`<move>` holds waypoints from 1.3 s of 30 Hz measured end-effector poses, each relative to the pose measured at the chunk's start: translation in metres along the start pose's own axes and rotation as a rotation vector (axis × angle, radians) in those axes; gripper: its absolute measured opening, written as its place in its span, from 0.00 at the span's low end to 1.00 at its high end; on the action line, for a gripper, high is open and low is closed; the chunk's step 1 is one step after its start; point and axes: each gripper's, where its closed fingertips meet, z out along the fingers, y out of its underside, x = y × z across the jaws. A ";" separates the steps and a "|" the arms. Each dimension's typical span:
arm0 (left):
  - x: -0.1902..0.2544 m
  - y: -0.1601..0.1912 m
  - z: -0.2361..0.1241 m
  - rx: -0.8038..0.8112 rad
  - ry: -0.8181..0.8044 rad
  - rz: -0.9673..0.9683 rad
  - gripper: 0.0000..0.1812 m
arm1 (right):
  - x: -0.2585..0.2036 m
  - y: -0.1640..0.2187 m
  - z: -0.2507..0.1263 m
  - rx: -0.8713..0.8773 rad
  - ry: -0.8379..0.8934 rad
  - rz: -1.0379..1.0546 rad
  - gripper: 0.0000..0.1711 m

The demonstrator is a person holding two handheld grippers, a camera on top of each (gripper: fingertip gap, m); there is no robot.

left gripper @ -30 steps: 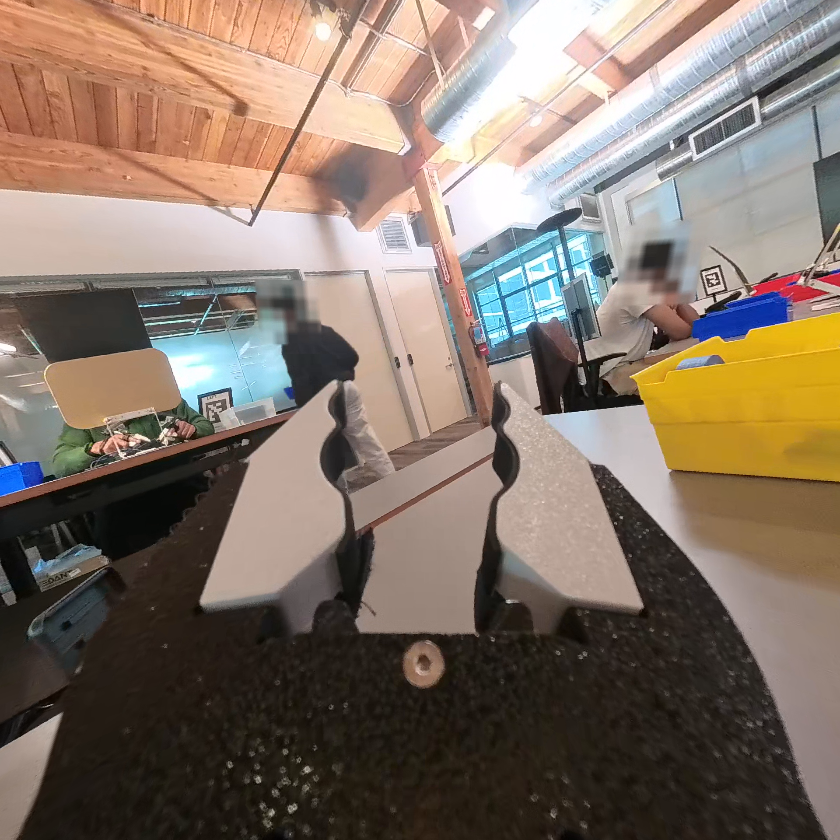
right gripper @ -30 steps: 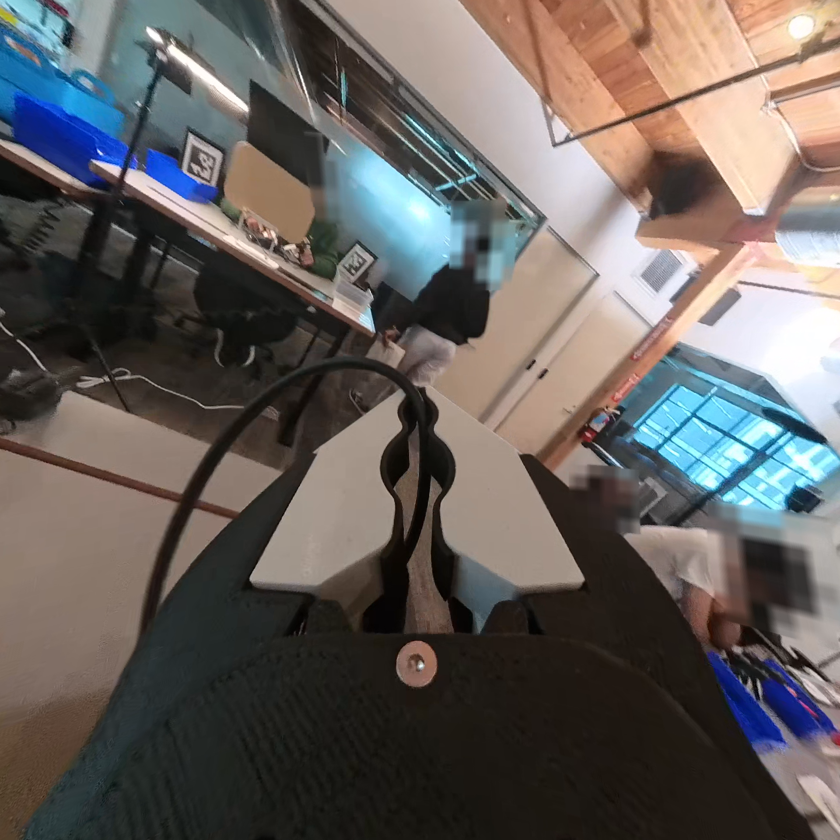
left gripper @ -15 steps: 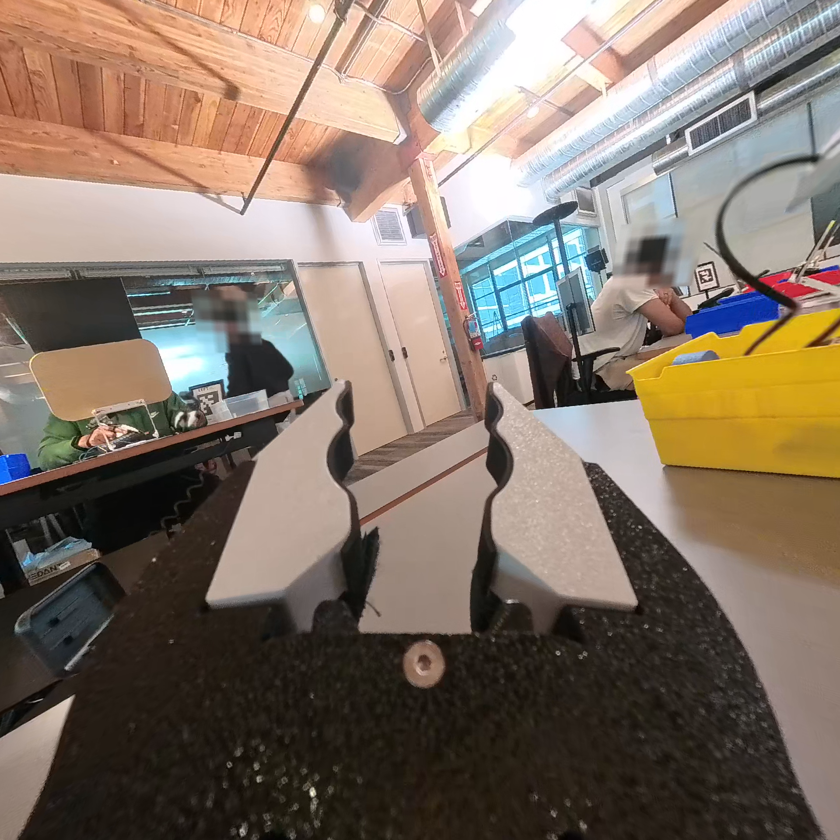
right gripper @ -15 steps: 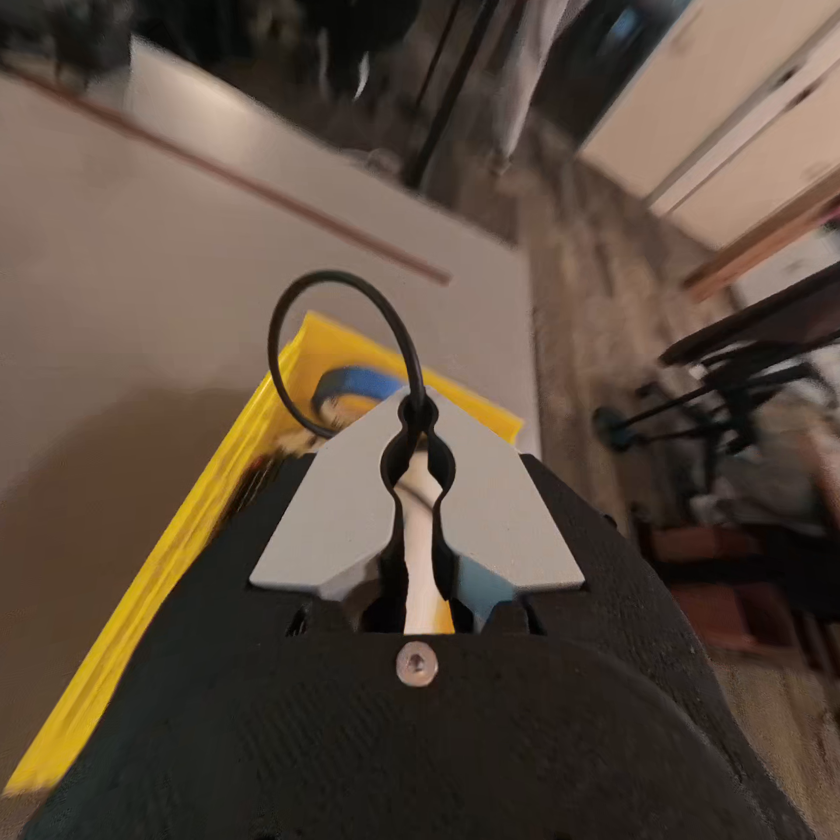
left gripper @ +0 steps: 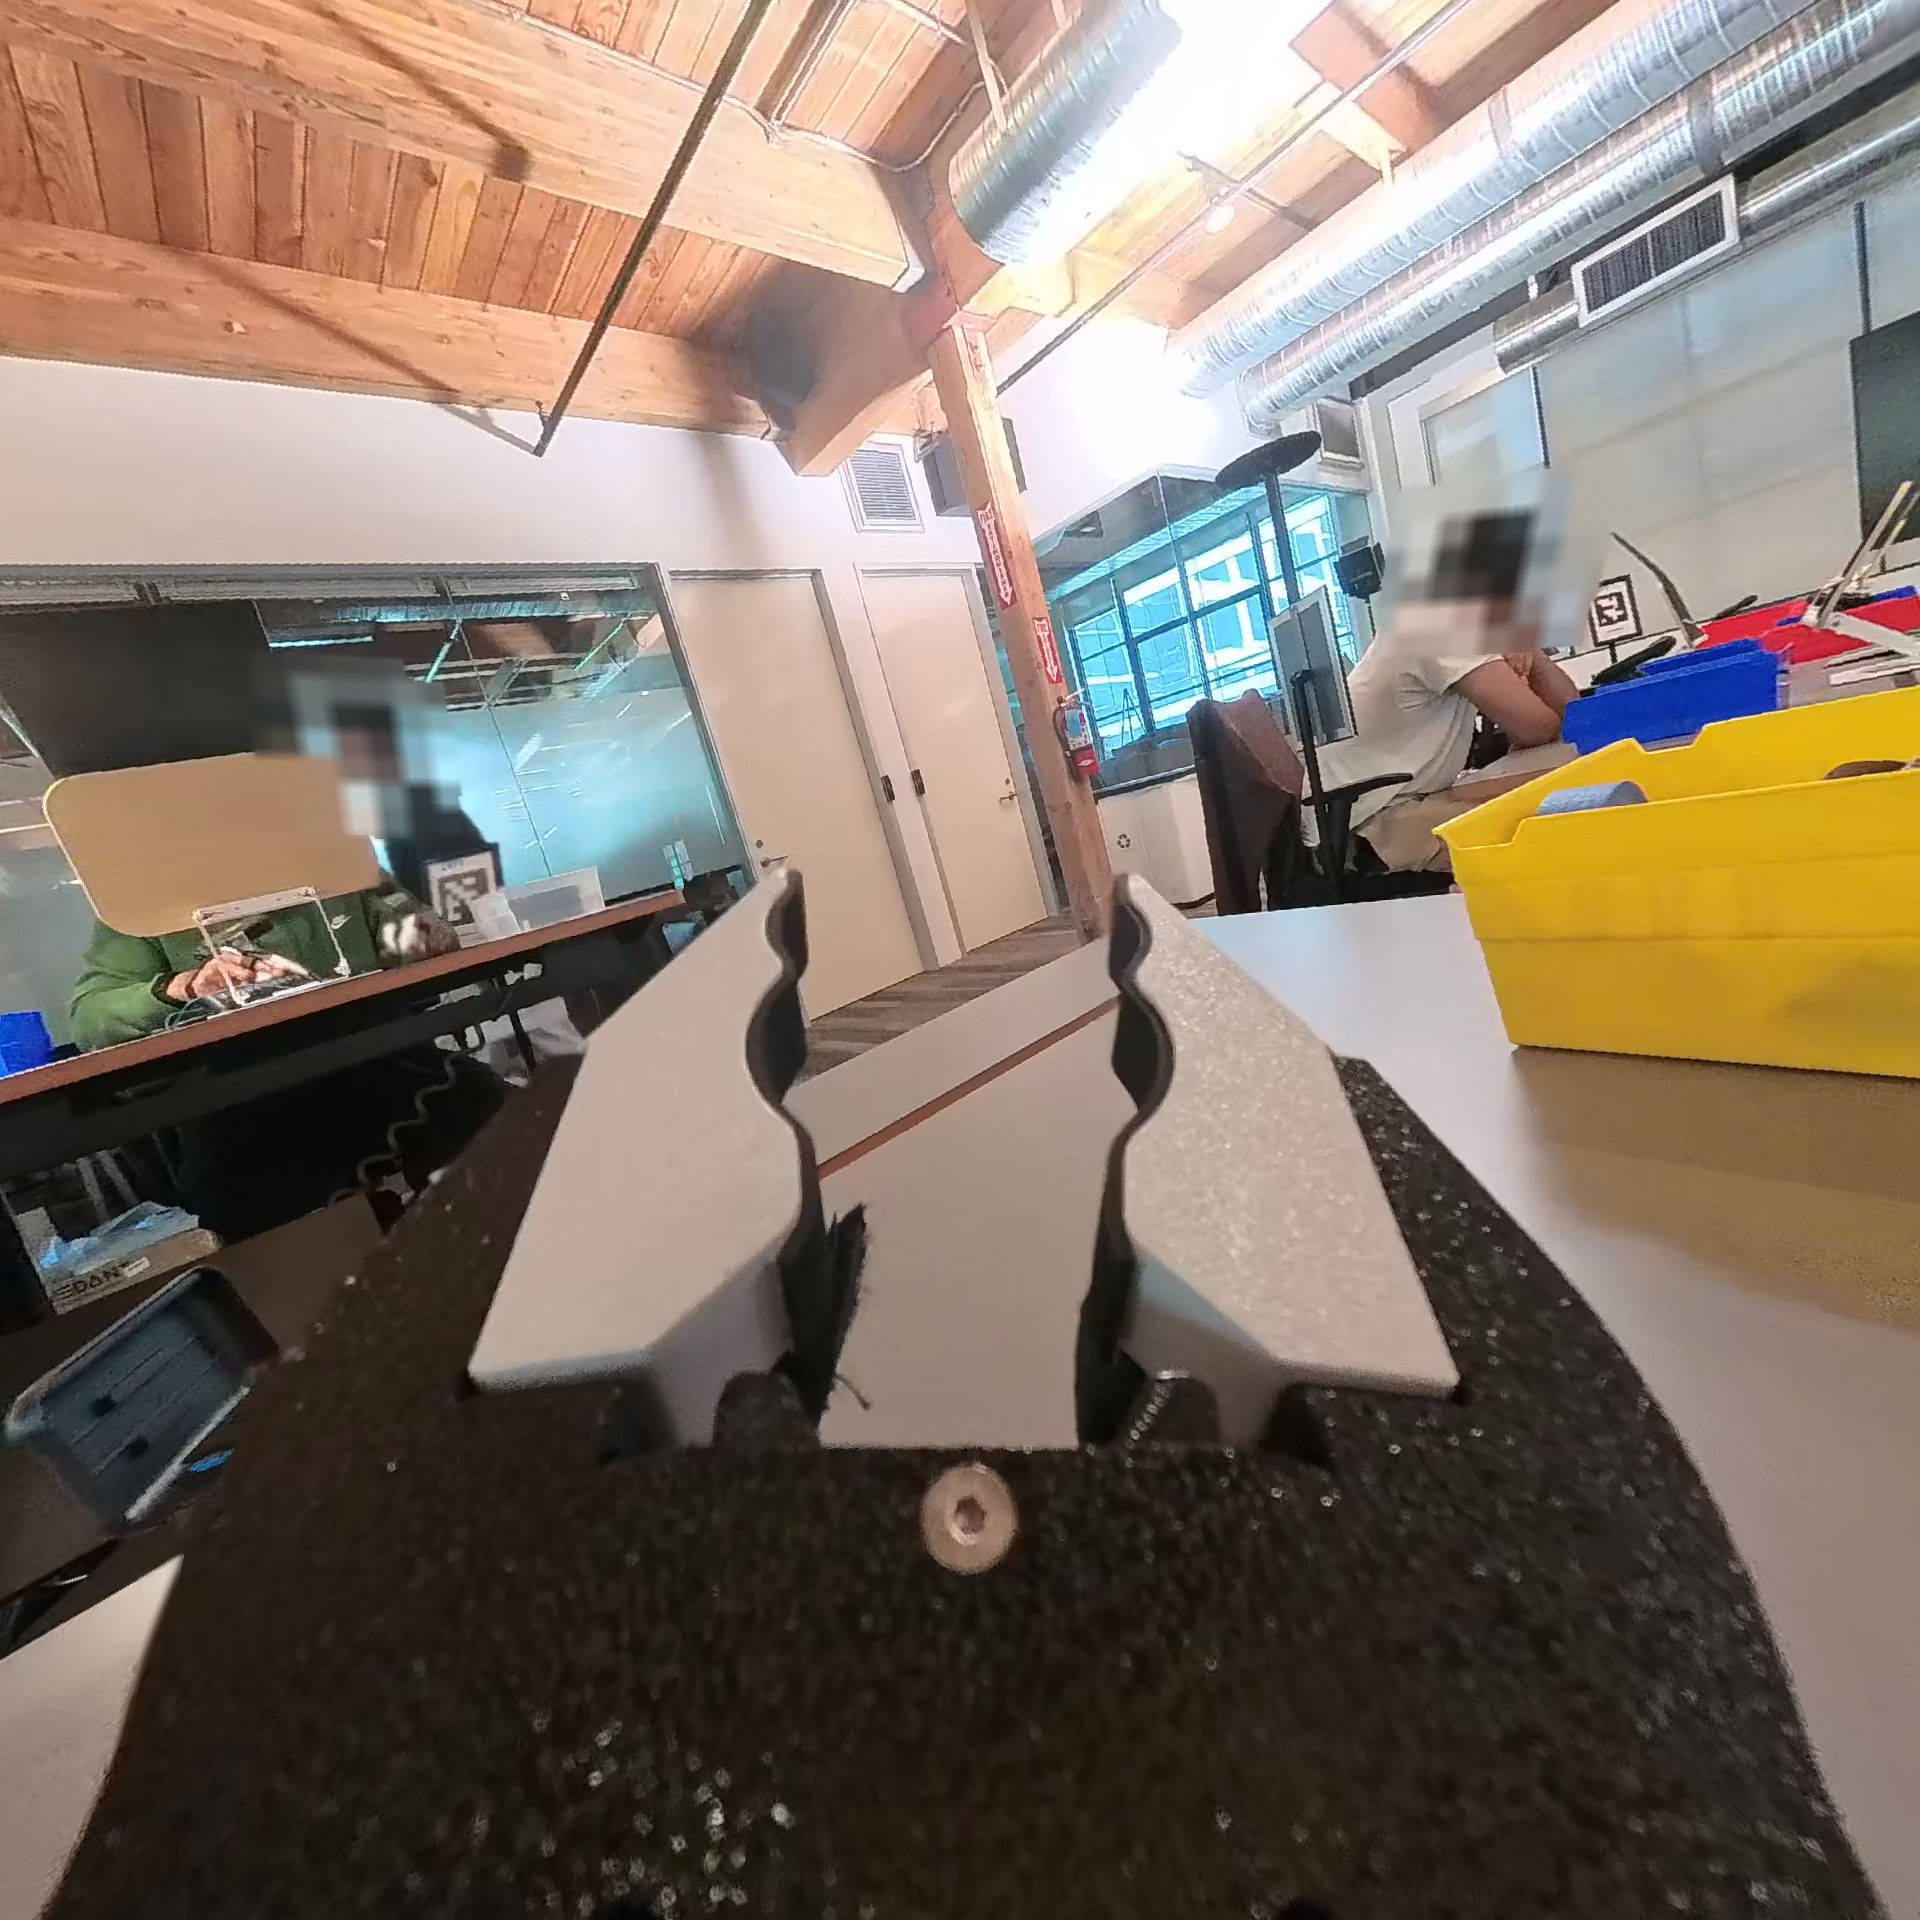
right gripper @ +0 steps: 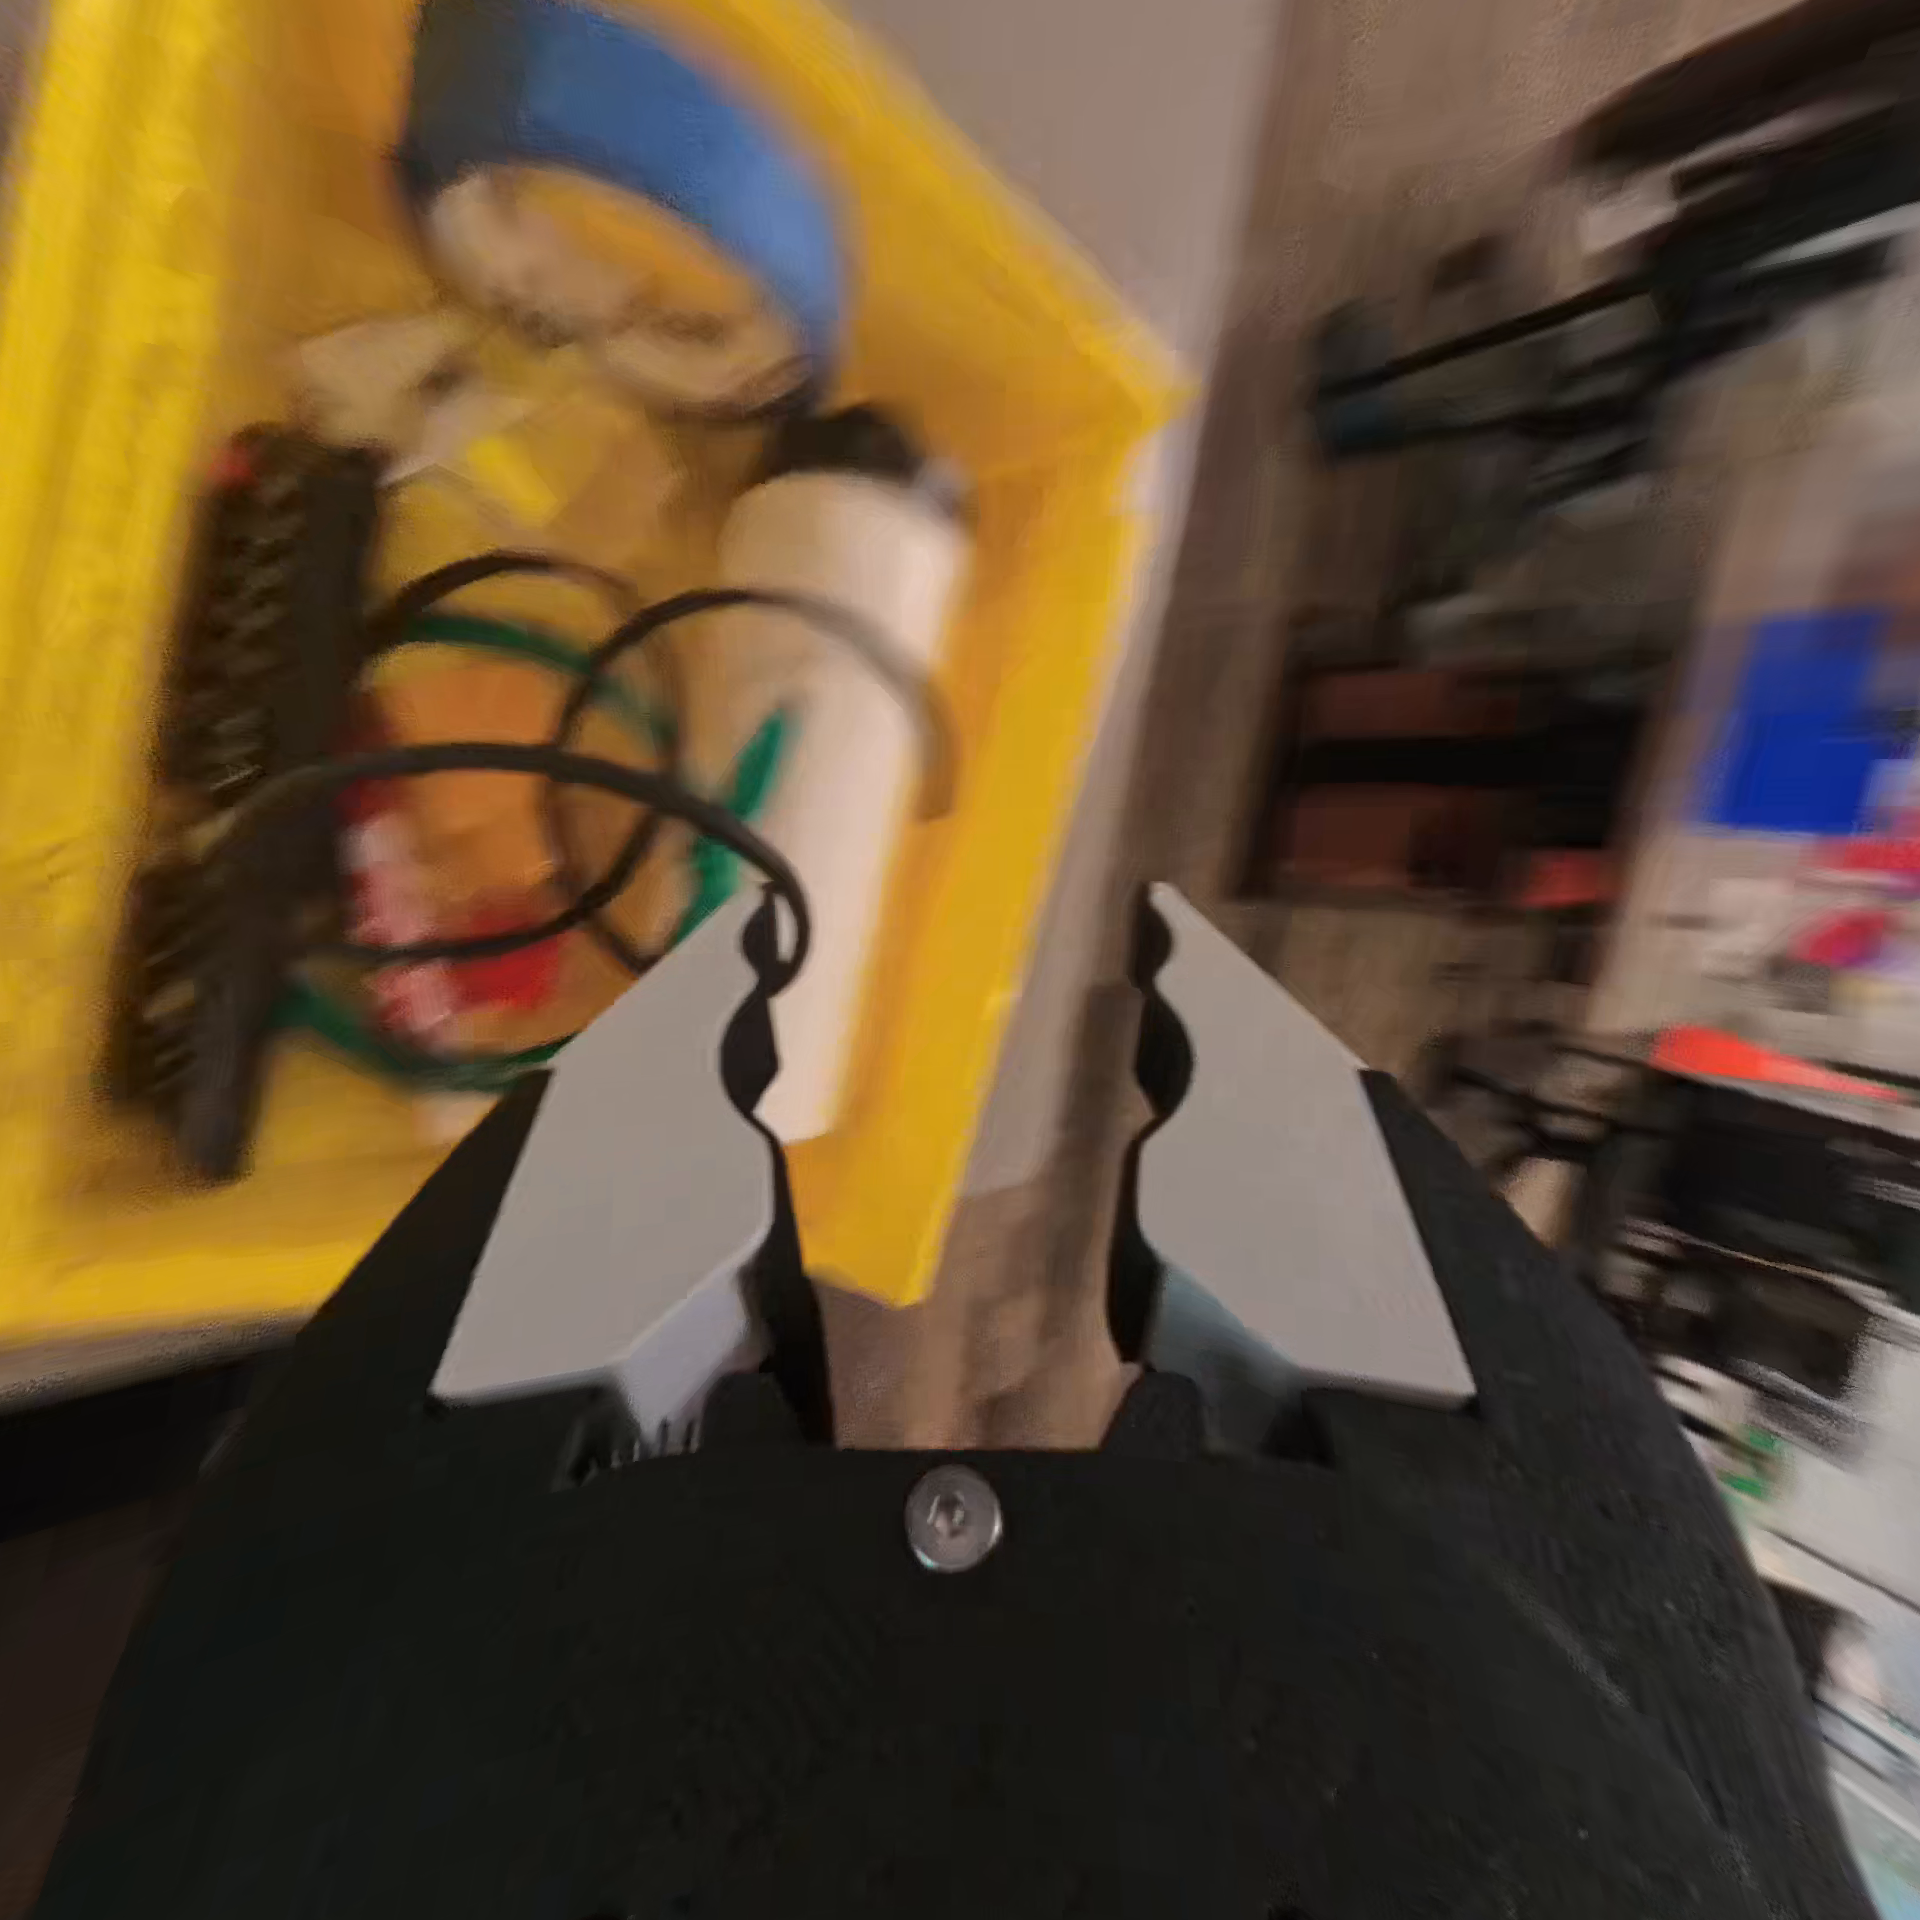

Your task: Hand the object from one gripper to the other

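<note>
In the right wrist view, which is motion-blurred, my right gripper [right gripper: 956, 904] is open above the yellow bin [right gripper: 1039, 623]. A thin black loop [right gripper: 499, 756] lies against the tip of its left finger [right gripper: 644, 1122] and hangs out over the bin; the jaws do not pinch it. In the left wrist view, my left gripper [left gripper: 956, 888] is open and empty, held low over the grey table [left gripper: 1662, 1299]. The yellow bin [left gripper: 1704, 935] stands to its right. The right gripper does not show in the left wrist view.
The bin holds a blue tape roll [right gripper: 707, 135], a white bottle [right gripper: 842, 675], green ties [right gripper: 748, 769], a dark toothed strip [right gripper: 239, 727] and something red. The tape roll [left gripper: 1590, 798] peeks over the bin's rim. People sit at other tables behind.
My right gripper has swung down from facing the room to over the yellow bin and has opened, so the black loop is no longer pinched. The left gripper has barely moved and stays open.
</note>
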 end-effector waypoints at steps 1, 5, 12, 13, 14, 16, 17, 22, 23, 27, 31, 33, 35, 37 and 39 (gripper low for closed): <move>0.001 0.003 0.001 -0.012 0.009 -0.011 0.32 | 0.020 -0.012 -0.011 0.073 0.116 0.023 0.45; 0.002 0.013 0.006 -0.065 0.020 -0.037 0.39 | 0.043 -0.082 -0.081 0.549 0.290 0.245 0.54; -0.003 0.023 0.008 -0.126 -0.022 -0.016 0.40 | -0.090 -0.206 -0.147 1.294 0.000 0.415 0.42; -0.006 0.028 0.009 -0.150 -0.036 -0.014 0.40 | -0.110 -0.217 -0.129 1.300 -0.017 0.431 0.42; -0.008 0.032 0.009 -0.176 -0.048 -0.013 0.40 | -0.128 -0.226 -0.108 1.287 -0.025 0.448 0.42; -0.010 0.037 0.009 -0.203 -0.063 -0.011 0.40 | -0.159 -0.235 -0.073 1.269 -0.042 0.500 0.43; -0.011 0.037 0.009 -0.204 -0.068 -0.010 0.40 | -0.172 -0.236 -0.063 1.280 -0.058 0.529 0.43; -0.012 0.039 0.010 -0.216 -0.077 0.009 0.39 | -0.202 -0.237 -0.043 1.381 -0.008 0.504 0.40; -0.011 0.039 0.011 -0.220 -0.078 0.016 0.39 | -0.208 -0.241 -0.042 1.374 -0.029 0.479 0.40; -0.009 0.038 0.010 -0.224 -0.079 0.046 0.38 | -0.218 -0.242 -0.041 1.359 -0.045 0.433 0.40; -0.008 0.025 0.010 -0.162 -0.074 0.022 0.35 | -0.215 -0.239 -0.047 1.397 -0.079 0.473 0.39; -0.009 0.020 0.010 -0.151 -0.079 0.030 0.36 | -0.212 -0.237 -0.045 1.400 -0.098 0.508 0.39; -0.008 0.006 0.010 -0.131 -0.083 0.054 0.36 | -0.210 -0.235 -0.046 1.413 -0.122 0.533 0.39; -0.003 -0.023 0.012 -0.082 -0.075 0.083 0.36 | -0.208 -0.233 -0.048 1.430 -0.139 0.546 0.38; -0.002 -0.059 0.011 -0.058 -0.079 0.086 0.37 | -0.209 -0.234 -0.049 1.440 -0.151 0.539 0.38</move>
